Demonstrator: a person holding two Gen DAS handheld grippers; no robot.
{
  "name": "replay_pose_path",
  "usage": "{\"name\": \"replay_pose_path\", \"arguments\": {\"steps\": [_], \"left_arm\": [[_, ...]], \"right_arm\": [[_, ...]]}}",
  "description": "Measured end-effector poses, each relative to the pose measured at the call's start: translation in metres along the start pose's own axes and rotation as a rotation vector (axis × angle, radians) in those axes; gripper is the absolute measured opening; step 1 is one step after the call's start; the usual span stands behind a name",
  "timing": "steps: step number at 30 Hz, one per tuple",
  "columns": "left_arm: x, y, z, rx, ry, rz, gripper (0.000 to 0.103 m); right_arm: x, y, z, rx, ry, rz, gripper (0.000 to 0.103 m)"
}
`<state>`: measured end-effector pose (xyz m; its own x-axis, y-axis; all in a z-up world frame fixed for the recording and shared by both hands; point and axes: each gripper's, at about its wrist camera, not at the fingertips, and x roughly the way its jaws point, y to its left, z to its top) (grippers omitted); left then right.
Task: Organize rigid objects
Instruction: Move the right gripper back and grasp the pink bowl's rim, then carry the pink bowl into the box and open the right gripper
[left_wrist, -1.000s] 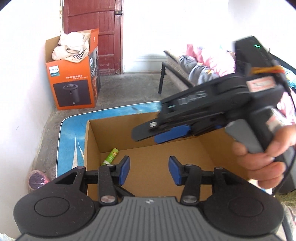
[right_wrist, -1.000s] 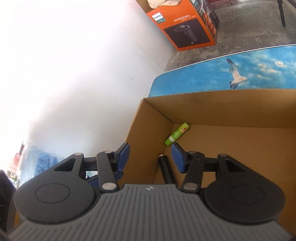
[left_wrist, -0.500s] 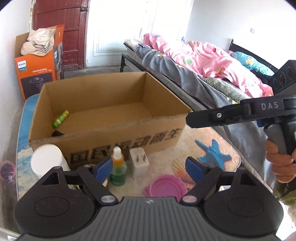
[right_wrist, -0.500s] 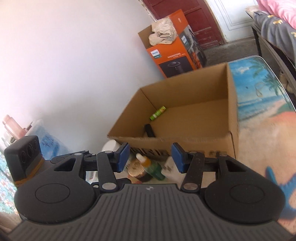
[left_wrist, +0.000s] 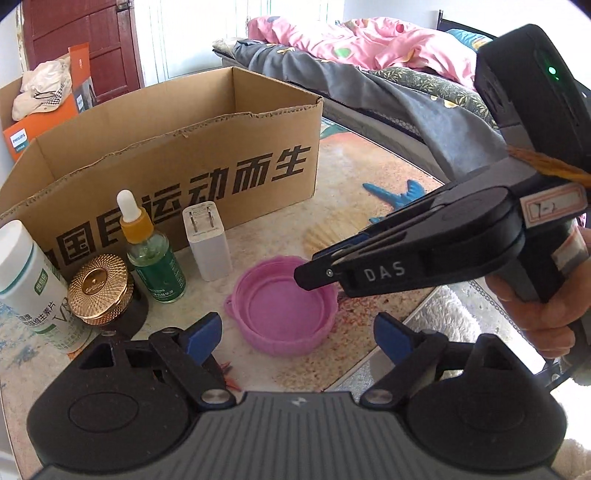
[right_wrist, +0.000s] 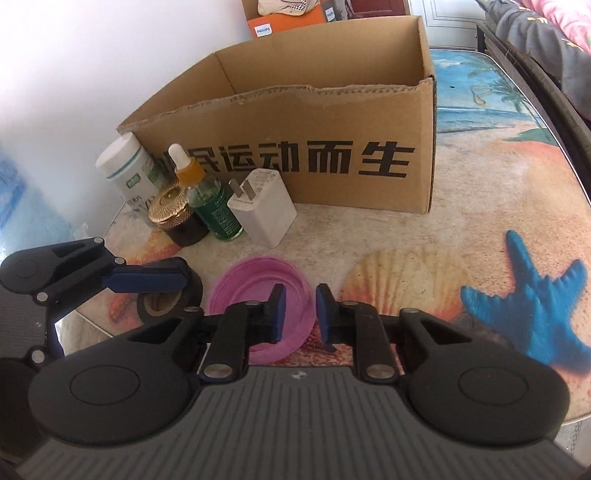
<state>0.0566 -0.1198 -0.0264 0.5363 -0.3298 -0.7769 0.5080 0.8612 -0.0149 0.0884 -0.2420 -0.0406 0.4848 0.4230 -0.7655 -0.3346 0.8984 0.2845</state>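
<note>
Cardboard box (left_wrist: 177, 162), open-topped and printed with bold black Chinese characters, stands on a beach-print table (right_wrist: 480, 206), with a row of small items lined up against its lettered front wall. At the box's front left corner stands a white bottle (left_wrist: 26, 280) with a green label. Next along the front wall come a dark jar with a ribbed gold lid (left_wrist: 99, 290), a green dropper bottle (left_wrist: 151, 254) with an amber collar and white bulb, and a white plug-in charger (left_wrist: 208, 243) standing with its prongs up. A pink collapsible bowl (left_wrist: 284, 310) lies mouth-up on the table in front of the box, further from it than the charger and apart from the row. A roll of black tape (right_wrist: 166, 299) lies just beside the bowl, also on the box's front side. The left gripper (left_wrist: 297, 334) hangs in front of the box above the bowl's near rim, its blue-padded jaws opening wide with nothing pressed between them. The right gripper (right_wrist: 301, 310), held in a person's hand (left_wrist: 546, 317), points down at the bowl from the box's front right, its jaws drawn almost together and gripping nothing; whether its tip touches the bowl cannot be told. Beyond the box's right end runs a bed (left_wrist: 369, 74) with pink and grey covers, and behind its back wall sits an orange carton (left_wrist: 22, 133).
</note>
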Motion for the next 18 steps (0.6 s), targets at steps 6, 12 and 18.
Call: {"name": "replay_pose_path", "arguments": {"steps": [6,12,18], "left_arm": [[0.015,-0.012,0.003,0.049,0.008,0.065,0.09],[0.028,-0.024,0.003,0.098,0.023,0.102,0.086],[0.037,-0.028,0.003,0.093,0.043,0.078,0.074]], "right_arm": [[-0.003,-0.004,0.001,-0.015,0.011,-0.017,0.009],[-0.01,-0.015,-0.001,0.005,0.016,-0.024,0.009],[-0.012,-0.02,-0.002,0.027,0.024,-0.011,0.009]]}}
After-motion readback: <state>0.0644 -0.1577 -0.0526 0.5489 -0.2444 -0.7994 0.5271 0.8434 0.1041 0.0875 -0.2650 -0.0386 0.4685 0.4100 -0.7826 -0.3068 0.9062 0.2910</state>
